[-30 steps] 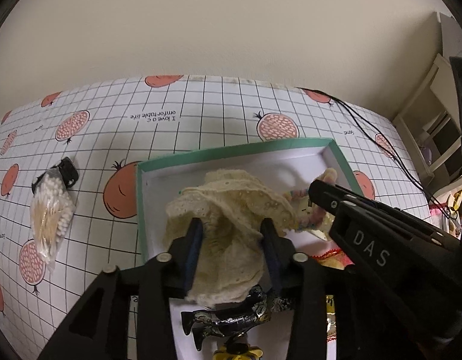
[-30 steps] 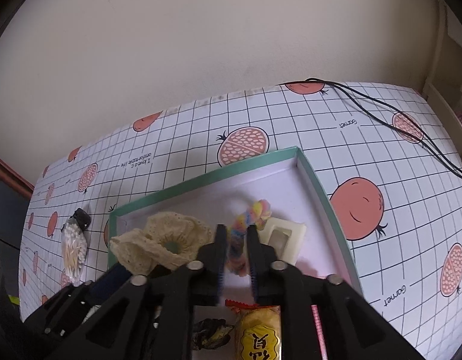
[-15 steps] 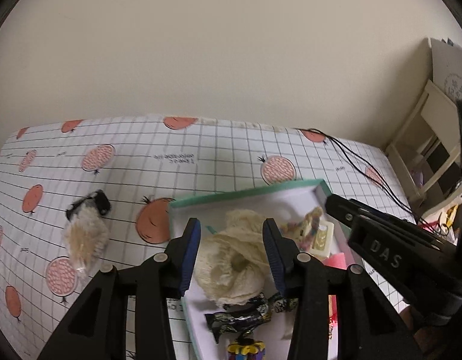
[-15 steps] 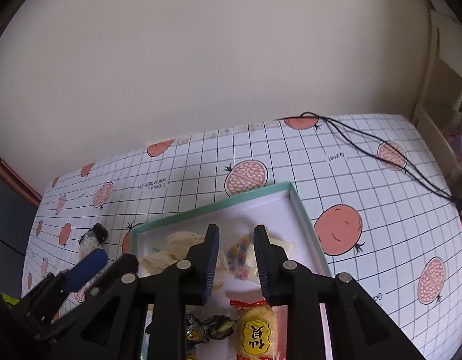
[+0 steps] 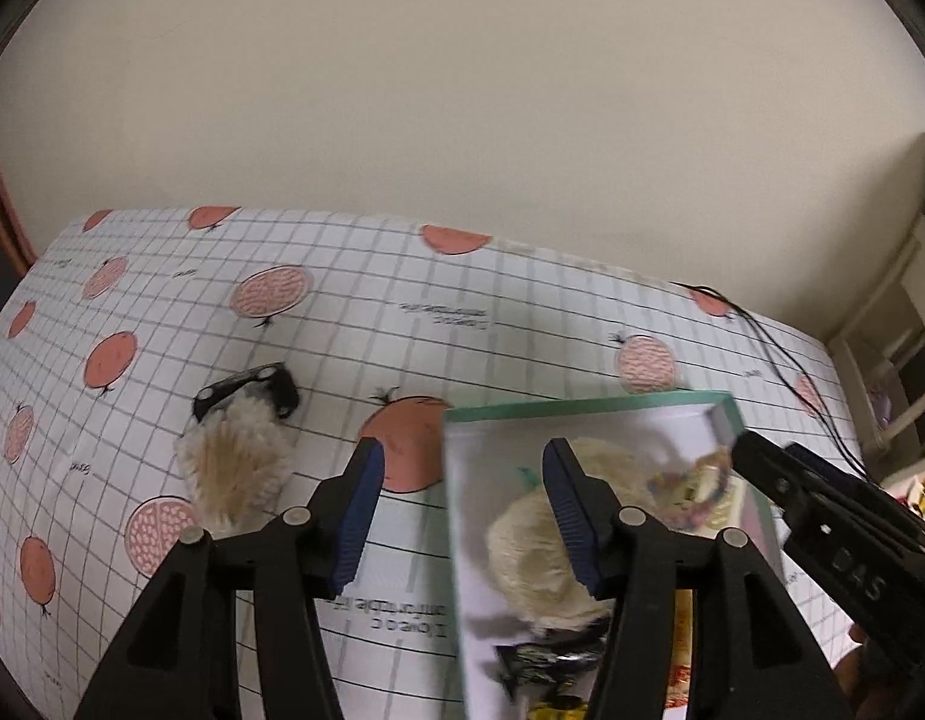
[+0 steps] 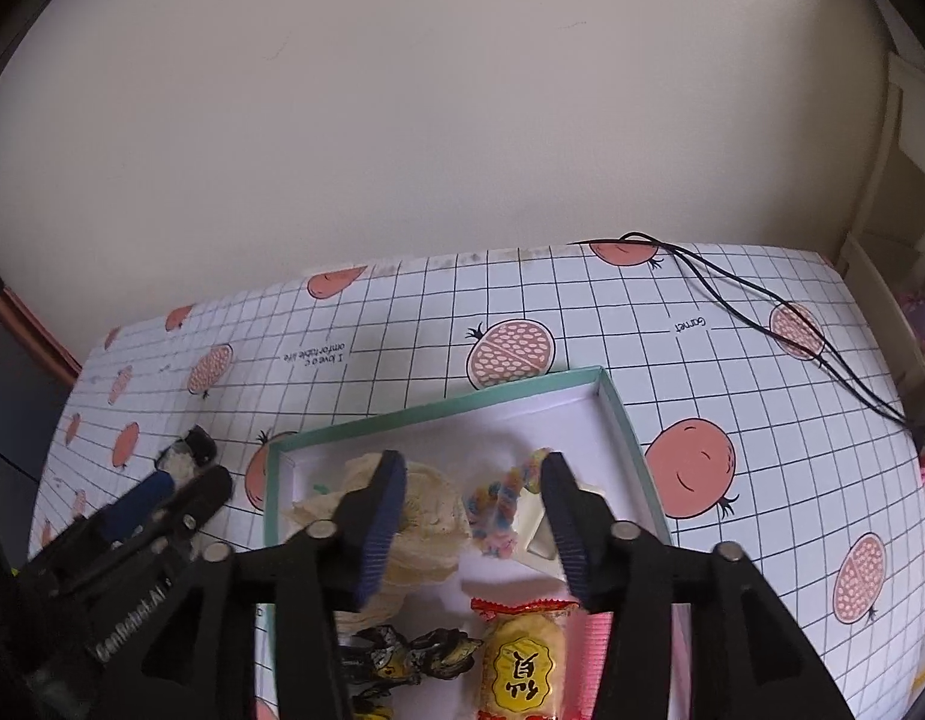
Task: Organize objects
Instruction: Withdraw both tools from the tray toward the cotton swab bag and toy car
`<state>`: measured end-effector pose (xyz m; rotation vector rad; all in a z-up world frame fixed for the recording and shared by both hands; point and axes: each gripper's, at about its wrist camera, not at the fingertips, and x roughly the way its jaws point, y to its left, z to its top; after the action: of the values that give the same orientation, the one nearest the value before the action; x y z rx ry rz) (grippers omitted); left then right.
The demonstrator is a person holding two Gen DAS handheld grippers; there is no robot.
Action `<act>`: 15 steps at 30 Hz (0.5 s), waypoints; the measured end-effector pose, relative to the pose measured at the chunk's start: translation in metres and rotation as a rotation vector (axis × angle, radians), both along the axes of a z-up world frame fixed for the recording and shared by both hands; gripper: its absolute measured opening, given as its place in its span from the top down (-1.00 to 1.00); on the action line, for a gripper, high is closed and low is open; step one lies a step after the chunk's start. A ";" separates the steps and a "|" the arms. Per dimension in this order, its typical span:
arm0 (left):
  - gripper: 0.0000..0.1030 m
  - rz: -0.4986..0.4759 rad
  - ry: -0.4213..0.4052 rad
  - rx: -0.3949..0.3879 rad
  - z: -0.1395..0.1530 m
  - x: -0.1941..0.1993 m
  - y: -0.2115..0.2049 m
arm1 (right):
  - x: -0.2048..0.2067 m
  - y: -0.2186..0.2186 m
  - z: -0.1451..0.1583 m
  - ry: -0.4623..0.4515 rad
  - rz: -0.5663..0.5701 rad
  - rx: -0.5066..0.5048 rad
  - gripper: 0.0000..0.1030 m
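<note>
A teal-rimmed white box (image 6: 438, 409) (image 5: 582, 409) holds a cream lace scrunchie (image 6: 429, 510) (image 5: 534, 546), a pastel scrunchie (image 6: 497, 501) lying on a white hair clip (image 6: 540, 537), a yellow snack packet (image 6: 522, 660) and a dark candy wrapper (image 6: 408, 654). My right gripper (image 6: 473, 480) hangs open above the box with nothing in it. Over the box's left edge, my left gripper (image 5: 462, 480) is open and empty too. A bag of cotton swabs (image 5: 234, 462) (image 6: 183, 459) lies on the cloth left of the box.
The table wears a white grid cloth with pomegranate prints (image 6: 510, 354). A black cable (image 6: 762, 306) runs across the far right corner. A pale shelf unit (image 5: 900, 360) stands to the right, and a beige wall is behind.
Both grippers opened and drew back from the box, leaving the cream scrunchie and the pastel scrunchie lying inside. The left gripper swung left, towards the cotton swab bag.
</note>
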<state>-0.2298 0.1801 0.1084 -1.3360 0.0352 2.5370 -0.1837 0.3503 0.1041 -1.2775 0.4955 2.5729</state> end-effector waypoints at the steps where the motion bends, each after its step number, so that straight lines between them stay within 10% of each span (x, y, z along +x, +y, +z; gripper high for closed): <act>1: -0.23 0.018 0.000 -0.006 -0.001 -0.002 -0.004 | -0.001 0.000 -0.001 -0.001 0.000 0.000 -0.21; 15: -0.86 0.130 0.033 -0.053 -0.005 -0.014 -0.035 | -0.006 -0.006 -0.004 0.008 0.012 0.019 -0.96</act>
<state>-0.2435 0.1450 0.1038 -1.3575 0.0226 2.6839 -0.1898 0.3447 0.1006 -1.2683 0.4649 2.5870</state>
